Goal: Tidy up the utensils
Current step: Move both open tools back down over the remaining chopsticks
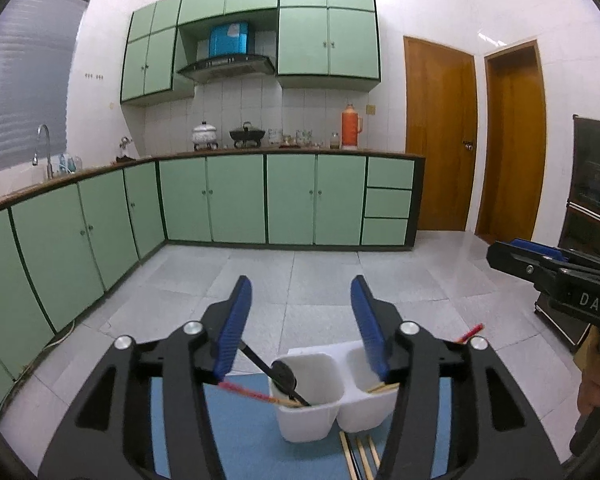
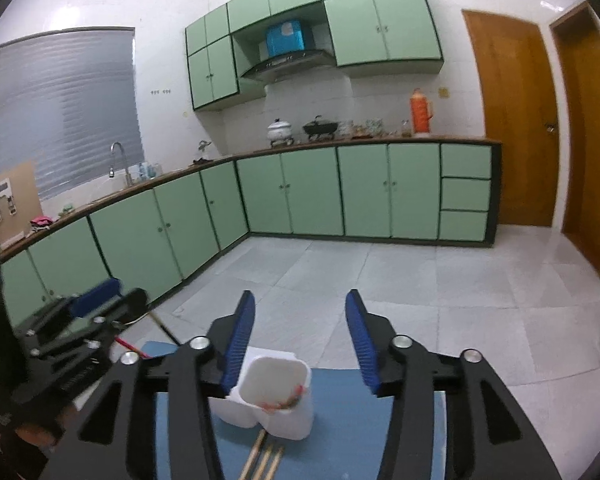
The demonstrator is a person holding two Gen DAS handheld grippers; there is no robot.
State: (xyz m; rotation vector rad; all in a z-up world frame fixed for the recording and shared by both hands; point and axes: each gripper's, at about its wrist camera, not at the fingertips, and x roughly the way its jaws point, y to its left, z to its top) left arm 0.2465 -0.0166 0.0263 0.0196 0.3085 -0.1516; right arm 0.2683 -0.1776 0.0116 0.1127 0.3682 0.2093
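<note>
A white two-cup utensil holder (image 1: pixel 324 396) stands on a blue mat (image 1: pixel 244 432). Its left cup holds a black ladle (image 1: pixel 284 376) and red-tipped chopsticks (image 1: pixel 252 394); its right cup holds chopsticks with a red end (image 1: pixel 470 332) sticking out. Several loose chopsticks (image 1: pixel 360 456) lie on the mat in front. My left gripper (image 1: pixel 300 320) is open above and behind the holder, empty. My right gripper (image 2: pixel 300 336) is open and empty over the holder (image 2: pixel 272 396), with loose chopsticks (image 2: pixel 262 458) below. The right gripper also shows in the left wrist view (image 1: pixel 556 276).
A green kitchen counter (image 1: pixel 284 196) runs along the far and left walls, with pots and an orange thermos (image 1: pixel 351 126). Two wooden doors (image 1: pixel 440 132) are at the right. A dark cabinet (image 1: pixel 596 184) stands at the far right. The tiled floor (image 1: pixel 300 272) lies beyond the mat.
</note>
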